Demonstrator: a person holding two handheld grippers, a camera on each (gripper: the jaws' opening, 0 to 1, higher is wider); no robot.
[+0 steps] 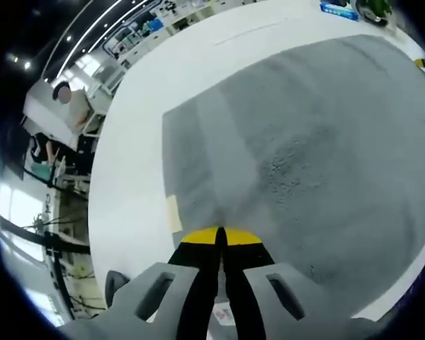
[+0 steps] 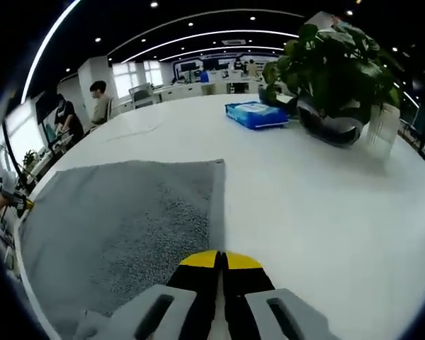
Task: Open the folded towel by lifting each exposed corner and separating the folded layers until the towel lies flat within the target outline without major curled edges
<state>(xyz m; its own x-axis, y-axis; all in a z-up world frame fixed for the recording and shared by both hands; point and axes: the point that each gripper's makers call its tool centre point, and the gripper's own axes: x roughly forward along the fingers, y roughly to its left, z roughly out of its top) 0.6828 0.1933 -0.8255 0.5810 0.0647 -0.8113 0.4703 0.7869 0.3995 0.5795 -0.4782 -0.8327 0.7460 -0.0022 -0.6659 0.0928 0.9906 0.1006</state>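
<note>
The grey towel (image 1: 297,156) lies spread open on the white table (image 1: 142,142), with faint crease lines running toward my left gripper (image 1: 221,236). That gripper's yellow-tipped jaws are shut on the towel's near edge, beside a small tan tag (image 1: 173,212). In the right gripper view the towel (image 2: 120,219) stretches off to the left, and my right gripper (image 2: 220,259) is shut on its right edge. The left gripper (image 2: 18,202) shows small at the towel's far left side. The right gripper (image 1: 419,62) shows as a yellow speck at the towel's far corner.
A potted plant (image 2: 336,71), a blue pack (image 2: 256,115) and a white cup (image 2: 382,127) stand on the table beyond the towel. The table's rim (image 1: 103,234) curves close to my left gripper. People (image 2: 99,99) stand by desks in the background.
</note>
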